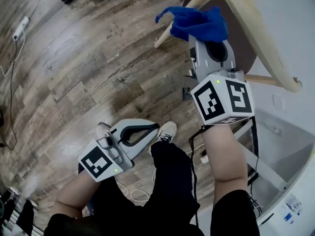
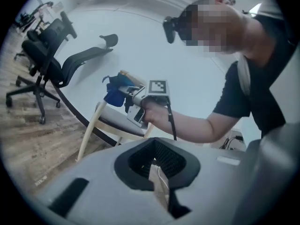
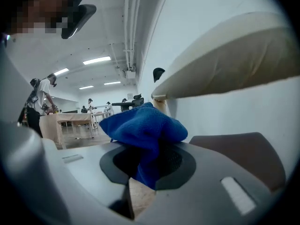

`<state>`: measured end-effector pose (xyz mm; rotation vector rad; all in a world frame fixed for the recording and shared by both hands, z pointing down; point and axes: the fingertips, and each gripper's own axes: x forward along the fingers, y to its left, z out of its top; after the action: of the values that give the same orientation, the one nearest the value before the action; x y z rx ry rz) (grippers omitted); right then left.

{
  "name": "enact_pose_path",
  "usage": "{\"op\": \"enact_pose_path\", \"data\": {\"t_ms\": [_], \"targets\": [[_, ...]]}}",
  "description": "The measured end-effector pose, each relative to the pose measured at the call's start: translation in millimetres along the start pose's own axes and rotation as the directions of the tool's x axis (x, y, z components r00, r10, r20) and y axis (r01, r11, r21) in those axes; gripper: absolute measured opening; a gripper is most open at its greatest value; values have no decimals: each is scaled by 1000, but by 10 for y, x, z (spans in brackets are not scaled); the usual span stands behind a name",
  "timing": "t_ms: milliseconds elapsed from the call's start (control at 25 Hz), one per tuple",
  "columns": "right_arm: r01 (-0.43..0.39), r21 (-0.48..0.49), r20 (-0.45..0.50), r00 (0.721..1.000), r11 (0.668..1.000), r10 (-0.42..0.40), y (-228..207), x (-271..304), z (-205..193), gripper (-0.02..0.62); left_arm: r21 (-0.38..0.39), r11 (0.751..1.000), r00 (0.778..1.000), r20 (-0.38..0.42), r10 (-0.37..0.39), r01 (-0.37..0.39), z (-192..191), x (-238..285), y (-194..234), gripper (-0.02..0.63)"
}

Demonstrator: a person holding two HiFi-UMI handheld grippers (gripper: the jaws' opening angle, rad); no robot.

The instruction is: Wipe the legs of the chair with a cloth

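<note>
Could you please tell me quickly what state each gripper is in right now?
Left gripper: closed, holding nothing.
Right gripper: closed on the blue cloth.

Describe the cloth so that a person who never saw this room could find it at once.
Find the pale wooden chair on the plank floor. At one of its slanted legs, the right hand-held gripper is shut on a crumpled cloth. It is the only bright blue thing there.
</note>
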<state>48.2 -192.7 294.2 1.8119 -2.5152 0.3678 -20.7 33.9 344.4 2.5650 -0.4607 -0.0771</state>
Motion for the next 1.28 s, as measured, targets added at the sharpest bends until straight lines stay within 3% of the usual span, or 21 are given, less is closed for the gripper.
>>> {"op": "enact_pose_path", "data": {"t_ms": [80,240,440,600,880,1000,1280], "targets": [[-2,45,-47,999,999,4,93,-31,107,81,3,1000,999,-31,26,-26,172,-150,-274,6],[-1,107,-142,990,994,16,282,-190,336,81,-83,994,991,-118,56,-66,511,-435,-900,5],[-3,74,-219,976,997,20,429,-283,828,83,-116,985,977,-187,104,-127,988,-575,-1466,6],[-32,102,-204,977,994,53,579,-301,1373,81,-99,987,973,-205,105,-127,1429,-555,-1696,6],[-84,139,-161,981,987,107,790,-897,2423,81,41,995,979,-176,99,-93,2641,-400,-2005,6],[-111,132,-153,980,985,130,895,-1316,2841,83,21,996,983,-155,93,-91,3082,-388,-2197,5],[-112,184,-68,990,977,126,1112,-2464,3614,83,77,996,983,-173,61,-49,3550,-410,-2639,5]]}}
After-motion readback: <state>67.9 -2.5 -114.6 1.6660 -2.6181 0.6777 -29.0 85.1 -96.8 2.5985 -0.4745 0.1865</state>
